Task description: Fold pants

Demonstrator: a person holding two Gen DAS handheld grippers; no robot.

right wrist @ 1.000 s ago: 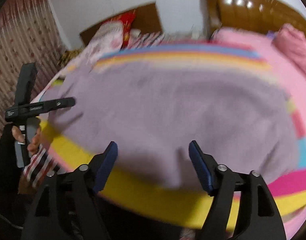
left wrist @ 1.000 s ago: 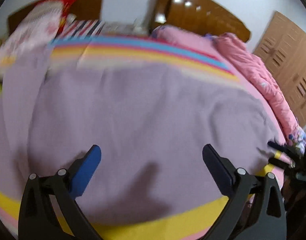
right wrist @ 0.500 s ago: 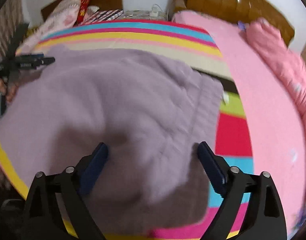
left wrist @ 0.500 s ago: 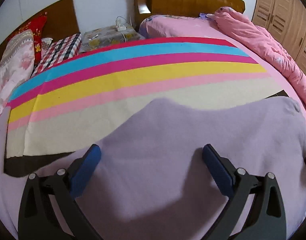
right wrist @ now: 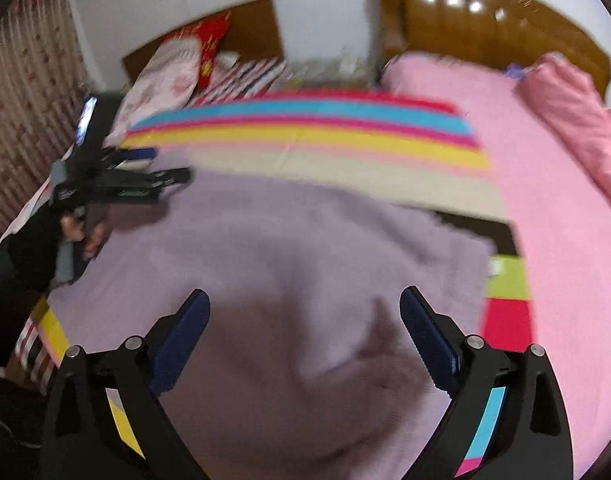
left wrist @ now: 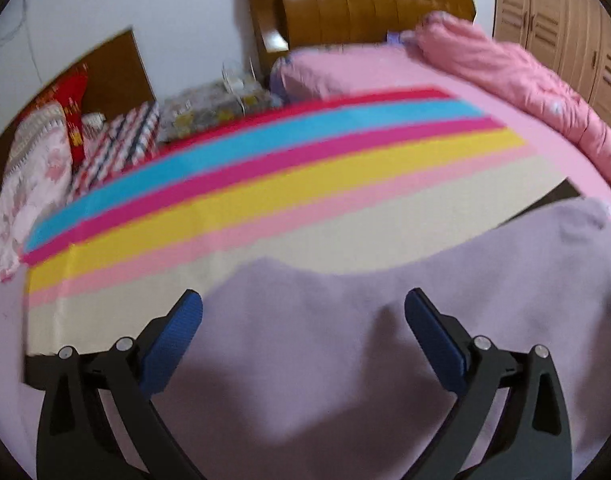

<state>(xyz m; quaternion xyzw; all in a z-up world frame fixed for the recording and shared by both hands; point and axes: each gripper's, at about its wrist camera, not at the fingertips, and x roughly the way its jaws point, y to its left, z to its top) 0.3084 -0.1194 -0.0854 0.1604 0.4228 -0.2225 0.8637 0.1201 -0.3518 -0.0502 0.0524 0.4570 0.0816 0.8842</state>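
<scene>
One pair of lilac pants (left wrist: 385, 360) lay on the one striped mat (left wrist: 265, 184). Two tools were there: the left tool (left wrist: 303, 312) and the right tool (right wrist: 304, 312), each with two blue-padded fingers spread wide and nothing between them. In the right wrist view the left tool (right wrist: 145, 176) showed again at the pants' left edge, held by one hand (right wrist: 81, 232). Behind the mat stood two wooden headboards, a large one (left wrist: 365, 4) and a smaller one (left wrist: 113, 72). One pink quilt (left wrist: 525, 80) lay bunched to the right of the mat. One wardrobe (left wrist: 565, 20) stood beyond the quilt.
</scene>
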